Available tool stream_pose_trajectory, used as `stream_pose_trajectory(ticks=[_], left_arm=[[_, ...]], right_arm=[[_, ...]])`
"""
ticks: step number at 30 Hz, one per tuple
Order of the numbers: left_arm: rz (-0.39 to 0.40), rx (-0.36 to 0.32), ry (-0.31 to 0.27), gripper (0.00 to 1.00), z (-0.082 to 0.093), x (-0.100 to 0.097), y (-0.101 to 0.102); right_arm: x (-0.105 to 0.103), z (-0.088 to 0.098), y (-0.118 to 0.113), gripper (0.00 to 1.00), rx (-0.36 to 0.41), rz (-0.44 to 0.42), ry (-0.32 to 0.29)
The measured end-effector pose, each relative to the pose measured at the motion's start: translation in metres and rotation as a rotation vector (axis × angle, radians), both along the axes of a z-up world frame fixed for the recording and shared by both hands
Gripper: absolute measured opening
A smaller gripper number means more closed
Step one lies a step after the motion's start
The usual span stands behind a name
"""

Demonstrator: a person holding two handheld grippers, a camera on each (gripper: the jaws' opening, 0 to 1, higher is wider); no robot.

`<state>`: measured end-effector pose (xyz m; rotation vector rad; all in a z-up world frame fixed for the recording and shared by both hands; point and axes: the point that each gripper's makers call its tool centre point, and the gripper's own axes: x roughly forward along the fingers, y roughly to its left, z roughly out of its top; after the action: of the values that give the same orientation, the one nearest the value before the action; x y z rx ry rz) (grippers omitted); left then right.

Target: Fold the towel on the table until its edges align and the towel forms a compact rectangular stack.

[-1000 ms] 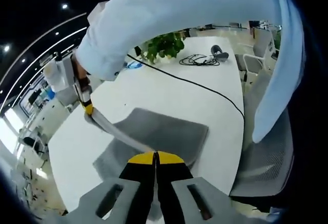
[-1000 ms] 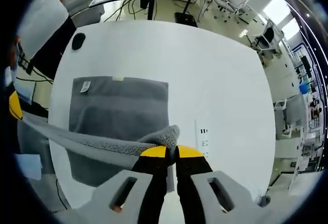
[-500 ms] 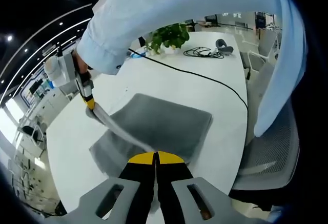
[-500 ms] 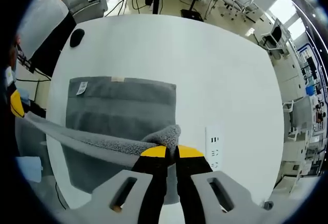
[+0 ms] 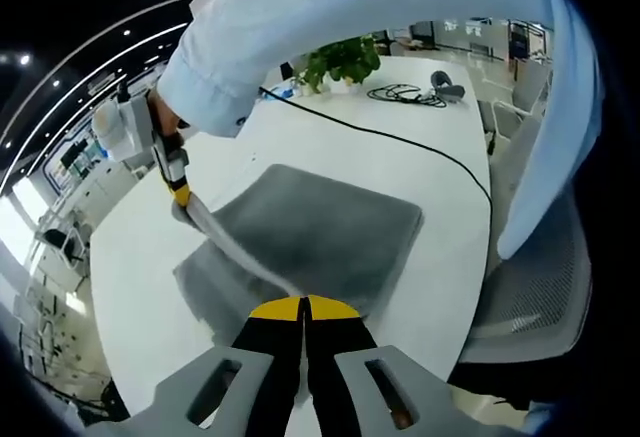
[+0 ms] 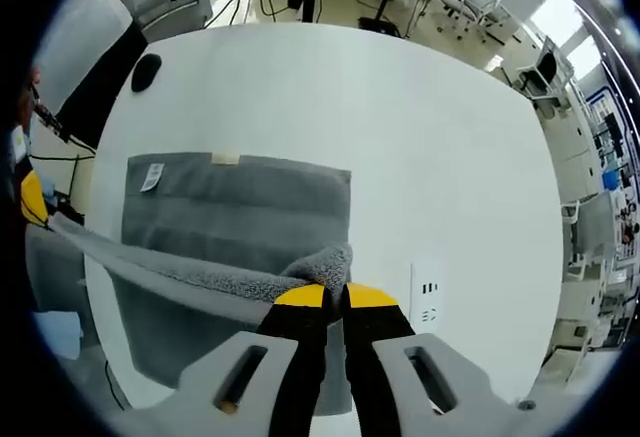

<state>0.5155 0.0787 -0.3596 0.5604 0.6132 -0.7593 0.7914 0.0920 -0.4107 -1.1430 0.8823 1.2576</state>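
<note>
A grey towel (image 6: 240, 212) lies partly flat on the white table (image 6: 420, 147), with a white tag near its far left corner. Its near edge is lifted and stretched taut between both grippers. My right gripper (image 6: 335, 297) is shut on one corner of that edge. My left gripper (image 5: 303, 305) is shut on the other corner. In the left gripper view the towel (image 5: 320, 232) spreads across the table (image 5: 330, 152), and the right gripper (image 5: 178, 195) shows at upper left, held by a hand in a pale blue sleeve, pinching the raised edge.
A black cable (image 5: 400, 162) runs across the table toward a coiled cord and a potted plant (image 5: 340, 62) at the far side. A black mouse (image 6: 145, 74) lies near the table's edge. A power socket (image 6: 428, 289) sits in the tabletop. A mesh chair (image 5: 530, 287) stands beside the table.
Both grippers have carried the lifted edge a little further over the flat towel, and more of the towel now shows beyond them. Both stay shut on their corners.
</note>
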Motion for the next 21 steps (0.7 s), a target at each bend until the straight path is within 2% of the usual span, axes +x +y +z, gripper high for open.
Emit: stream_pose_trajectory(ticks=[7,14,21], left_arm=[[0.022,-0.002,0.014,0.00,-0.008,0.000,0.009],[0.054,-0.008,0.034,0.00,-0.022,-0.001,0.020],[0.074,-0.014,0.057,0.00,-0.036,-0.001,0.026]], right_arm=[[-0.002,-0.010,0.011,0.03,0.002,0.005,0.008],[-0.003,-0.027,0.021,0.03,-0.002,0.002,0.025],[-0.007,-0.036,0.027,0.03,0.009,-0.013,0.037]])
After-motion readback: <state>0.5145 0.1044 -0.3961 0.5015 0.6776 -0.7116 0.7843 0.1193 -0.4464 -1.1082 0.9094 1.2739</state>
